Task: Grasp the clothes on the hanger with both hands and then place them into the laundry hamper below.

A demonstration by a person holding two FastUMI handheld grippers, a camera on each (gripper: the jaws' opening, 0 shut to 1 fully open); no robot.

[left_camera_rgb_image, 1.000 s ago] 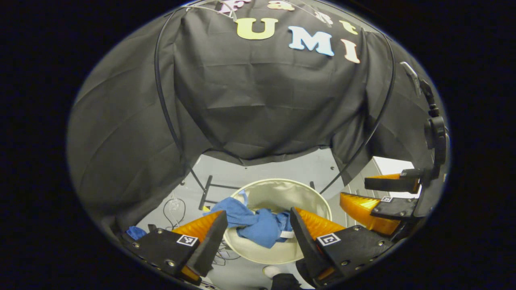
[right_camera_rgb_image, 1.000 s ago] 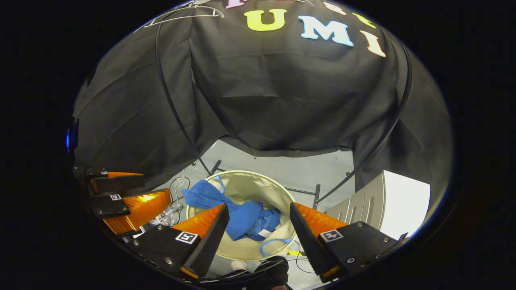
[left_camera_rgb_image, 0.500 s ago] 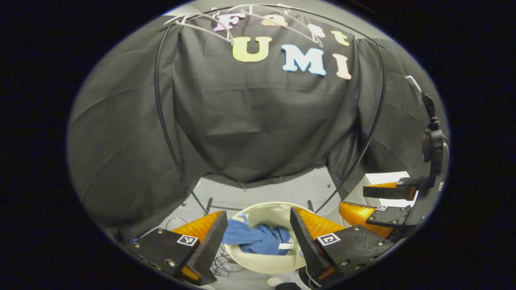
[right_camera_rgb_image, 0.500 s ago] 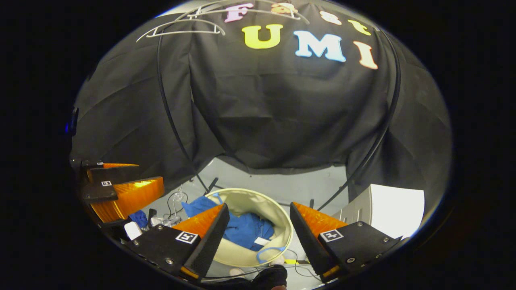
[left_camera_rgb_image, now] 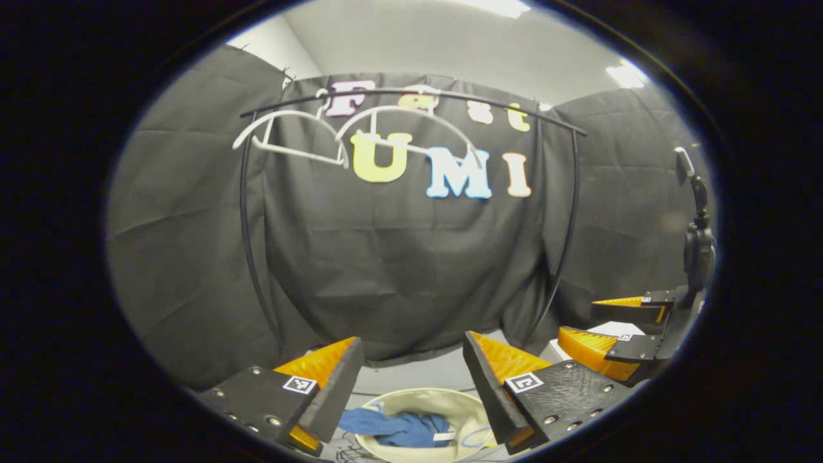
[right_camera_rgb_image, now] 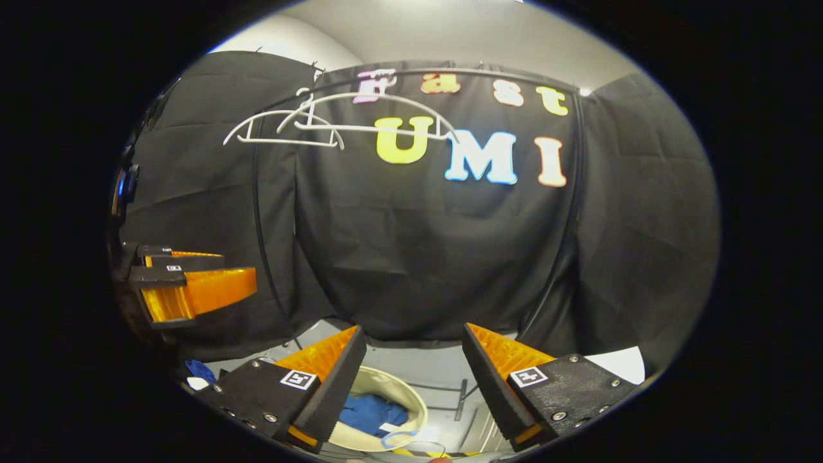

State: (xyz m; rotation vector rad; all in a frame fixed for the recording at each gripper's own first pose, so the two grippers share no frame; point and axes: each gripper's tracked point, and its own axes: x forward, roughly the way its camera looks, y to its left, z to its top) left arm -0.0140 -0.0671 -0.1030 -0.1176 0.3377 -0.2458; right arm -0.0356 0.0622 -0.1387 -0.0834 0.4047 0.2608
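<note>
With the blue clothes (left_camera_rgb_image: 398,429) lying in the laundry hamper (left_camera_rgb_image: 460,402) below, what remains, by my reckoning, is a clean lift away; the left gripper (left_camera_rgb_image: 411,376) is spread and empty, the right gripper (right_camera_rgb_image: 411,373) likewise; bare white hangers (left_camera_rgb_image: 334,138) hang on the black rail (left_camera_rgb_image: 411,96) overhead, so rise short of them; cables (left_camera_rgb_image: 350,453) lie beside the hamper.
</note>
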